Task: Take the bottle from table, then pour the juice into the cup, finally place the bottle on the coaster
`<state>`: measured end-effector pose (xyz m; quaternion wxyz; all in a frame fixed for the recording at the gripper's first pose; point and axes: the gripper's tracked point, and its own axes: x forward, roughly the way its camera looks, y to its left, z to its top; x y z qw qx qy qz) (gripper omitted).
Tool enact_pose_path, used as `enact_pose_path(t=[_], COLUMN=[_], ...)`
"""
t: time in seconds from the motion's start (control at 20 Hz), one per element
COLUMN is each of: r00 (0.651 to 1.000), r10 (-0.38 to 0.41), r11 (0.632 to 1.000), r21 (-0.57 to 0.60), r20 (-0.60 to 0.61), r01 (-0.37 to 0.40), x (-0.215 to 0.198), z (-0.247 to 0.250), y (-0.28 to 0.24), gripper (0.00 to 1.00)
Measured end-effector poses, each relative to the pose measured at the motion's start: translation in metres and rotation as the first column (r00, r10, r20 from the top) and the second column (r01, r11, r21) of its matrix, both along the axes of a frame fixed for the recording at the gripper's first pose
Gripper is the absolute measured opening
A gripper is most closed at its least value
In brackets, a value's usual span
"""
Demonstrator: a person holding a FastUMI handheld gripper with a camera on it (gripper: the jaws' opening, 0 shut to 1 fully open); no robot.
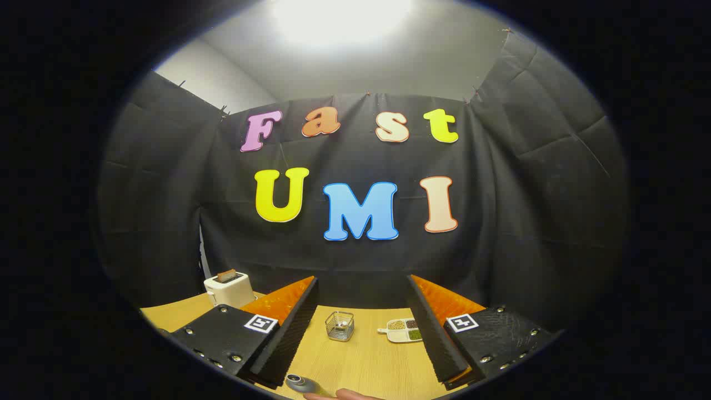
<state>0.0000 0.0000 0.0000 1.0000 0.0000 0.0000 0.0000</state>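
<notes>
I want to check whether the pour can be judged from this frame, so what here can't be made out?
- Bottle: just its top shows between the claw fingers, which stand open; its body is cut off by the view's lower edge, so the juice level is unknown.
- Hand: just a sliver beside the bottle, cut off likewise.
- Wire basket: contents too small to identify.
- Divided dish: fillings too small to name.
- Toaster: partly hidden by one finger.

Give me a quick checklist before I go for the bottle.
1. Gripper fingers wide apart, nothing between them: ok.
2. Bottle located, its cap low between the fingers: ok.
3. Bottle free to grab: not ok, a fingertip lies beside it.
4. Cup located: cannot tell; a wire basket sits ahead.
5. Coaster located: cannot tell.
6. Toaster and divided dish well beyond the fingers: ok.
</notes>
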Motion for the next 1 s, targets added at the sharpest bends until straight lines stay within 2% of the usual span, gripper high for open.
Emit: enact_pose_path(t=[0.5,1.0], r00=[0.999,1.0], r10=[0.018,0.028], r11=[1.0,1.0], r21=[-0.018,0.006], r20=[-0.027,-0.005], r01=[-0.019,-0.028], x=[0.0,0.002], z=[-0.013,0.005], y=[0.007,0.013], gripper=[0.95,0.95])
